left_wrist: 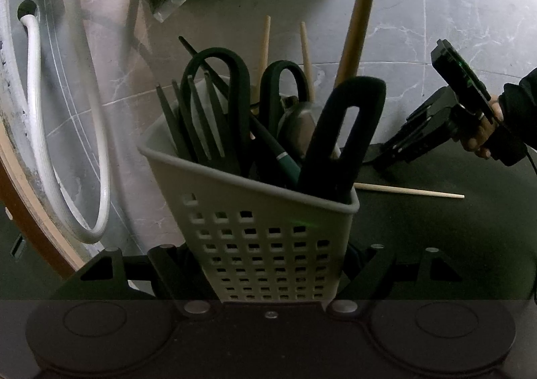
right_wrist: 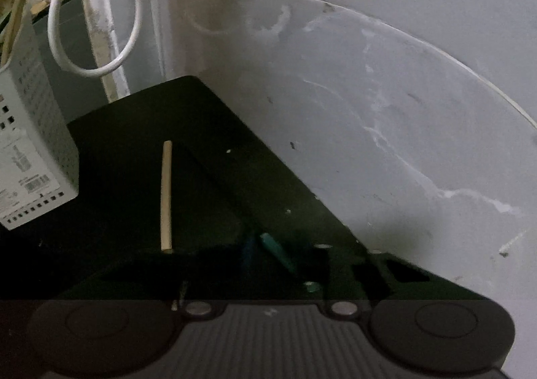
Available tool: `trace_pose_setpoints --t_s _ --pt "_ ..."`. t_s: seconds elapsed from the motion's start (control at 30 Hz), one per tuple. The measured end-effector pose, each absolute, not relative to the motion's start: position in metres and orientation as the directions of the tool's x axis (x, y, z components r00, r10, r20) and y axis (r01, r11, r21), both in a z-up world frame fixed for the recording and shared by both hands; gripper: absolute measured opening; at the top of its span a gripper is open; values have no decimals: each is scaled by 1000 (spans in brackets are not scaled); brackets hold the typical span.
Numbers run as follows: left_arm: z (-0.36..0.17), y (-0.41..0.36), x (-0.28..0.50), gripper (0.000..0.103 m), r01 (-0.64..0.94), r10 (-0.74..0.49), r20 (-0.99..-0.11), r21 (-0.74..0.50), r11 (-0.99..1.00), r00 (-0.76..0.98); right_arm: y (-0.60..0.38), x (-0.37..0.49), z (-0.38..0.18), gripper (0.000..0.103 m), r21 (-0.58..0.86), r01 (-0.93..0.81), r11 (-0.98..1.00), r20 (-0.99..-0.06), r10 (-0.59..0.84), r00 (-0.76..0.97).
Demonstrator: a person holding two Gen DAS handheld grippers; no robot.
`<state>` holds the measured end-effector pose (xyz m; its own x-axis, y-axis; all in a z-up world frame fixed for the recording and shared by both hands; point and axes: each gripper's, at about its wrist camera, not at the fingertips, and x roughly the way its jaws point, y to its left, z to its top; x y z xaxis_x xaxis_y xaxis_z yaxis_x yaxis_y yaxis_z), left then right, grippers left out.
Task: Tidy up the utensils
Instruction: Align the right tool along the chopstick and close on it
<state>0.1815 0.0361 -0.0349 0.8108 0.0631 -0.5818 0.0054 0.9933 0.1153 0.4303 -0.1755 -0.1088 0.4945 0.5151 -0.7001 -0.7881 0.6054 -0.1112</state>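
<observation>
left wrist view: left gripper [left_wrist: 268,265] clamped on white basket [left_wrist: 268,231] full of utensils, chopstick [left_wrist: 409,192] beside it on the dark mat. right wrist view only: teal pen [right_wrist: 278,251] between right gripper [right_wrist: 268,278] fingers, grip unclear.

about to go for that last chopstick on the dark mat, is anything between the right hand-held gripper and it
Nothing visible blocks it. In the left wrist view the chopstick lies alone on the dark mat, with bare mat between it and the right hand-held gripper. The utensil basket stands off to one side of it.
</observation>
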Motion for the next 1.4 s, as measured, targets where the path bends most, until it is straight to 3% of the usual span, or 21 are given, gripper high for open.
trace_pose_setpoints --t_s 0.07,0.2,0.63,0.67,0.7,0.77,1.03,1.23,1.33,1.4 --pt "-35 36 182 81 5 64 -583 116 993 810 -177 427 -110 11 -111 -793 599 -704 516 488" --pt "-35 36 181 80 6 63 -580 115 993 812 -183 415 -109 9 -125 -796 592 -716 502 485" --pt "-36 38 179 80 28 46 -573 119 992 818 -218 371 -111 9 -100 -803 587 -754 482 446" --pt "-36 38 179 80 28 45 -573 118 993 818 -219 372 -111 20 -90 -792 604 -753 479 451" --pt "-35 38 179 79 28 44 -573 117 993 819 -220 373 -110 43 -75 -774 628 -748 478 460" --pt "-35 39 179 79 26 43 -573 113 993 819 -224 377 -108 60 -20 -746 665 -729 501 467" --pt "-35 42 180 79 29 34 -572 100 995 820 -222 394 -114 63 253 -627 737 -679 596 428" --pt "-35 44 180 79 35 26 -570 96 995 821 -199 380 -114 62 217 -646 732 -678 589 440" --pt "-35 45 180 79 38 23 -569 96 995 822 -187 373 -114 56 166 -661 732 -677 571 464" --pt "-35 46 180 79 41 21 -570 97 994 821 -178 369 -114 47 122 -673 730 -679 555 480"
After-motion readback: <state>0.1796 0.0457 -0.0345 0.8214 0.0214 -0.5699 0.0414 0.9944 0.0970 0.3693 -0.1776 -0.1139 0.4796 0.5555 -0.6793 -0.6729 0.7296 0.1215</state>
